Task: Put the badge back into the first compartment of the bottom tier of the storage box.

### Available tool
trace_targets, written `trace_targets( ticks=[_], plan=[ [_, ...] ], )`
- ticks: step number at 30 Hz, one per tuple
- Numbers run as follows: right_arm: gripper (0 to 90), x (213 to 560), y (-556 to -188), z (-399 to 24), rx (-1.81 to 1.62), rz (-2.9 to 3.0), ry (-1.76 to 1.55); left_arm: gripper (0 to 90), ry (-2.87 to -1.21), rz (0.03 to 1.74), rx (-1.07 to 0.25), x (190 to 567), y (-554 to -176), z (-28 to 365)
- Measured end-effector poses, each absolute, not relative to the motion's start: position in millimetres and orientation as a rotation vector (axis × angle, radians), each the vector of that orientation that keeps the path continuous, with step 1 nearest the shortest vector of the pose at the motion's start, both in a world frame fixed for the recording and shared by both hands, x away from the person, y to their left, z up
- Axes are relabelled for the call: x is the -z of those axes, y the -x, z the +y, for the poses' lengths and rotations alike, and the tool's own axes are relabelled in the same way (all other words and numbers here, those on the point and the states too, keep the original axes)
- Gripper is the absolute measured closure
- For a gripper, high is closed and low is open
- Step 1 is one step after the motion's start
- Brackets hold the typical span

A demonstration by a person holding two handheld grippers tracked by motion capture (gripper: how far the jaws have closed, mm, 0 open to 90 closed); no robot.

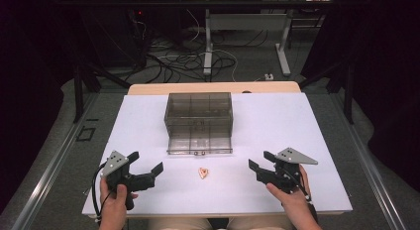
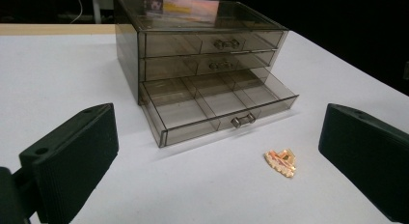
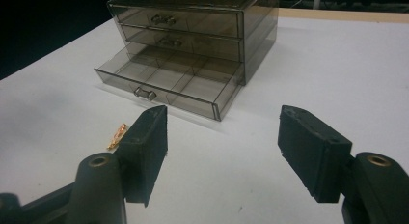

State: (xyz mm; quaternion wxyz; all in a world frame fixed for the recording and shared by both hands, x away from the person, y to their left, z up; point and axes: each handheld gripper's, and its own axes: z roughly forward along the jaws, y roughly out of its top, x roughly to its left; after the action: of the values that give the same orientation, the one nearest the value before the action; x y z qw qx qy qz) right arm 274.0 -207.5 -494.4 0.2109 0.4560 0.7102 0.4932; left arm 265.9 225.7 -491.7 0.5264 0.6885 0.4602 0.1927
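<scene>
In the lower left of the high view, the left gripper [image 1: 147,161] is held with its jaws spread wide and nothing between them. At lower centre, a small gold hair clip [image 1: 203,173] is seen lying on the white table [image 1: 307,141], just below the smoky drawer box [image 1: 199,122], whose bottom drawer [image 1: 199,144] is pulled out. At lower right, the right gripper [image 1: 260,159] is likewise held open and empty.

Even overhead light falls bright on the white bench [image 1: 277,126], while the surroundings sink into near black. The smoky drawer box [image 2: 202,50] casts a soft shadow toward 6 o'clock. Claw views look slightly soft, grainy.
</scene>
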Motion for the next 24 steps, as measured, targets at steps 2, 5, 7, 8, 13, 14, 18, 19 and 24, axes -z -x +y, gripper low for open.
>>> trace_targets(
  ticks=[2, 5, 7, 8, 13, 14, 18, 19, 24],
  plan=[
    [34.7, 495.1, -275.6, -205.1, -1.386, 1.983, -1.264, 0.7, -1.646, 1.101, -0.460, 492.1, -266.0, 225.8],
    [35.2, 497.4, -279.5, -197.7, -1.444, 2.027, -1.284, 0.7, -1.646, 1.103, -0.458, 492.5, -265.8, 225.8],
    [36.1, 498.0, -280.3, -190.6, -1.453, 2.051, -1.264, 0.7, -1.647, 1.103, -0.460, 492.4, -264.8, 226.1],
    [36.9, 498.6, -281.5, -183.0, -1.458, 2.066, -1.247, 0.6, -1.643, 1.104, -0.459, 492.1, -263.4, 226.4],
    [42.5, 501.3, -287.0, -164.6, -1.472, 2.114, -1.249, 0.7, -1.643, 1.102, -0.461, 491.7, -261.8, 227.0],
    [43.6, 502.0, -288.4, -162.0, -1.469, 2.123, -1.245, 0.7, -1.640, 1.102, -0.460, 491.7, -261.5, 227.1],
    [44.2, 504.2, -293.5, -152.5, -1.456, 2.119, -1.257, 0.6, -1.639, 1.101, -0.461, 491.9, -261.3, 227.3],
    [44.2, 504.2, -293.5, -152.5, -1.456, 2.119, -1.257, 0.6, -1.639, 1.102, -0.460, 492.0, -261.2, 227.4],
    [43.9, 507.5, -301.3, -140.6, -1.425, 2.163, -1.317, 0.7, -1.637, 1.103, -0.459, 491.9, -261.5, 227.0]
  ],
)
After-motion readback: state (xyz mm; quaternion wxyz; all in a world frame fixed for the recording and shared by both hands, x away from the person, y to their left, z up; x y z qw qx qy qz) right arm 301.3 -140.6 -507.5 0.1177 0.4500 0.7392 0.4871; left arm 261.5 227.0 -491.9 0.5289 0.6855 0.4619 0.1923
